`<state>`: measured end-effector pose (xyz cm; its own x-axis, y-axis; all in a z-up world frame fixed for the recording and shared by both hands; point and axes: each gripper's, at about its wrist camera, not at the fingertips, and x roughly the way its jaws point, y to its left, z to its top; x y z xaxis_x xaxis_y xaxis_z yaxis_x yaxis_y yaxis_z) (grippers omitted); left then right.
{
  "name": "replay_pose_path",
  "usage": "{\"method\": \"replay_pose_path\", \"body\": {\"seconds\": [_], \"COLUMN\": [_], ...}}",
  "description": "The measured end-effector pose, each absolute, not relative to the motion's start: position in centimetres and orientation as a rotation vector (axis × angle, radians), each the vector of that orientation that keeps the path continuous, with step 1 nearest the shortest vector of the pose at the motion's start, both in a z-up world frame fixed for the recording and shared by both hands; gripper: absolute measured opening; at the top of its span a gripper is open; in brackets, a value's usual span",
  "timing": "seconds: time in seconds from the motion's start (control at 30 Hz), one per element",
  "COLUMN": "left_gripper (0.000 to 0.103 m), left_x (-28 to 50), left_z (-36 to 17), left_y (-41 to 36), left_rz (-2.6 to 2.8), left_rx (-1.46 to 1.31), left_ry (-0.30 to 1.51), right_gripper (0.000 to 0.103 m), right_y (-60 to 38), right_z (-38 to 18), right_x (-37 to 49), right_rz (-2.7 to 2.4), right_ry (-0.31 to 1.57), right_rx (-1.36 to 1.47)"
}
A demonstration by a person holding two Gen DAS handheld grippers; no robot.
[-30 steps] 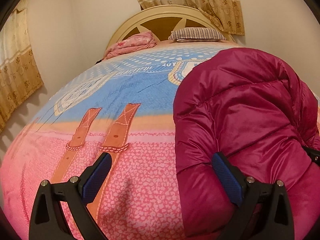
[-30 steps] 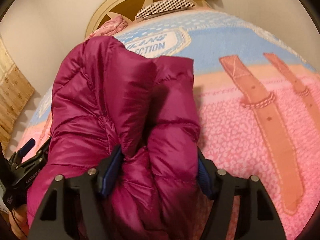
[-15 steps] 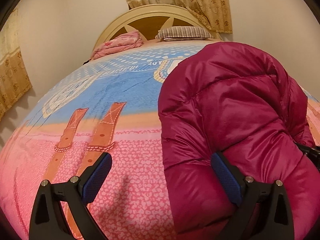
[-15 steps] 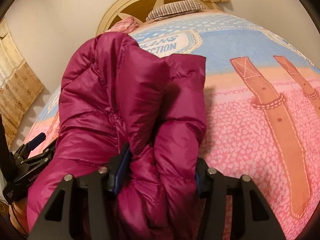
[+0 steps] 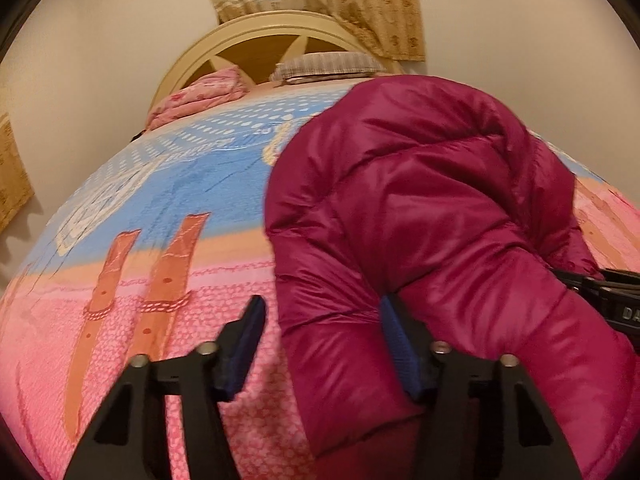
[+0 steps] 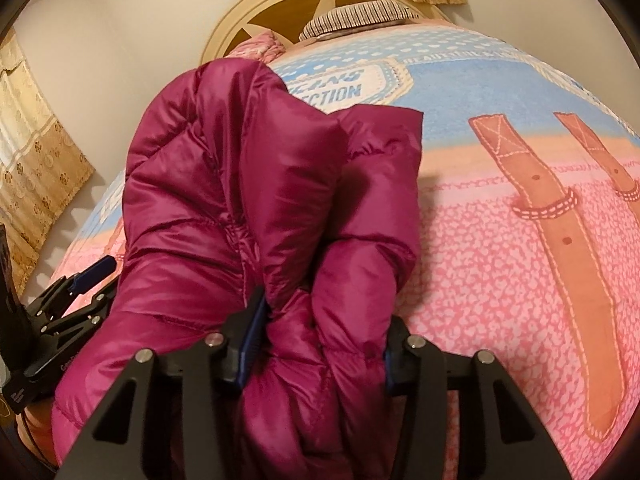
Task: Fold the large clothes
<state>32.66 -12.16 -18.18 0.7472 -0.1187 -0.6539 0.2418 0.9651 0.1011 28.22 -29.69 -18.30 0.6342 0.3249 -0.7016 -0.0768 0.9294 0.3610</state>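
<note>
A magenta puffer jacket (image 5: 420, 208) lies bunched on the bed, filling the right half of the left wrist view. My left gripper (image 5: 328, 340) is closing around its near left edge. Its right pad touches the fabric, and a sliver of blanket still shows between the left pad and the jacket. In the right wrist view the jacket (image 6: 224, 184) rises at centre left. My right gripper (image 6: 320, 344) is closing on a thick fold of it, with both pads pressing into the fabric. Each gripper shows in the other's view: the left gripper (image 6: 80, 292), the right gripper (image 5: 612, 300).
The bed's pink and blue blanket (image 5: 160, 208) with printed brown straps spreads to both sides. At the far end are a cream headboard (image 5: 256, 40), a striped pillow (image 5: 328, 64) and a folded pink quilt (image 5: 200, 96). Curtains (image 6: 36, 160) hang along the walls.
The left gripper's jaws have come much closer together around the jacket's edge, and its view has swung so the jacket sits more central. The right gripper's jaws have narrowed onto the fold.
</note>
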Motion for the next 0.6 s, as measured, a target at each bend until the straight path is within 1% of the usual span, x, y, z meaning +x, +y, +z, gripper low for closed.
{"method": "replay_pose_path", "body": {"seconds": [0.03,0.1,0.23,0.33,0.4,0.43,0.5,0.57,0.6], "left_gripper": [0.042,0.037,0.037,0.032,0.023,0.021,0.011,0.005,0.003], "left_x": [32.5,32.4,32.8,32.8,32.5,32.3,32.1,31.8,31.5], "left_z": [-18.2,-18.1,-18.2,-18.1,-18.0,-18.0,-17.8,-17.5,-17.2], "left_y": [-12.5,-12.8,-12.5,-12.6,-12.8,-13.1,-13.4,-13.4,-13.4], "left_rz": [-0.217,-0.222,-0.251,-0.276,-0.290,-0.291,-0.283,-0.270,-0.262], "left_rx": [0.193,0.213,0.167,0.160,0.175,0.189,0.207,0.218,0.220], "left_ry": [0.700,0.694,0.721,0.724,0.716,0.710,0.702,0.695,0.688], "right_gripper": [0.049,0.049,0.048,0.046,0.044,0.041,0.037,0.033,0.030], "right_y": [-29.6,-29.6,-29.6,-29.5,-29.5,-29.4,-29.1,-29.0,-29.0], "right_z": [-18.3,-18.3,-18.3,-18.3,-18.3,-18.3,-18.2,-18.1,-18.0], "right_x": [28.2,28.2,28.4,28.4,28.5,28.5,28.4,28.4,28.3], "right_rz": [0.234,0.238,0.245,0.247,0.249,0.253,0.263,0.270,0.275], "right_ry": [0.857,0.858,0.860,0.859,0.857,0.856,0.845,0.837,0.830], "right_rx": [0.311,0.305,0.309,0.302,0.300,0.298,0.286,0.282,0.284]}}
